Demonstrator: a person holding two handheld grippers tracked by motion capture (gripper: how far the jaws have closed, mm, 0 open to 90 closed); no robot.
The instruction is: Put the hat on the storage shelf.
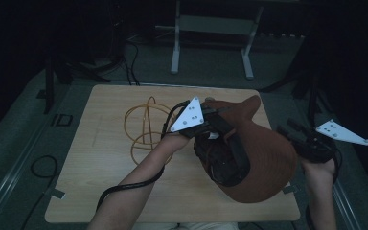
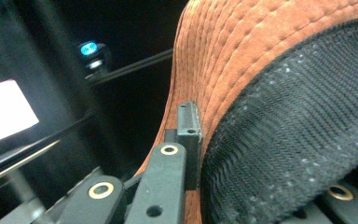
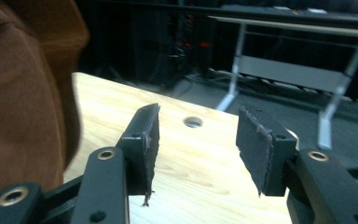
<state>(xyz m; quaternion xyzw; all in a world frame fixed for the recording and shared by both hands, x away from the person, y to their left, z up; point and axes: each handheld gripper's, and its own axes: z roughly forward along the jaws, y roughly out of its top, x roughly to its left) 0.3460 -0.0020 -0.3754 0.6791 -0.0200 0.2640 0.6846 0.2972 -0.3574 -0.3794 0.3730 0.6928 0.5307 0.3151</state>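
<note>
Dark floor and a pale metal stand frame (image 1: 211, 33) lie beyond the light wooden table (image 1: 100, 158), and I take the rust-brown corduroy cap with its black mesh lining (image 1: 263, 158) as my landmark for everything else. It sits over the table's right half, opening turned up toward me, its long axis running from the brim at the far end to the rounded crown at the near edge. My left gripper (image 1: 215, 117) is at the cap's far left rim; in the left gripper view its jaws are clamped on the edge of the cap (image 2: 242, 60), one pad outside on the corduroy, the other hidden inside against the mesh (image 2: 298, 140). My right gripper (image 1: 292, 129) hangs just beyond the cap's right side, off the table's right edge, jaws spread apart with nothing between them; in the right gripper view the brown cloth (image 3: 23, 107) fills the left of the picture, so the cap lies to that claw's left and a little ahead. I judge the right hand the free one and the nearer to the unheld rim, so the next move turns on swinging it left toward the cap's right edge, opposite the left grip. A loose coil of orange cable (image 1: 146, 127) lies left of the cap, well clear.
</note>
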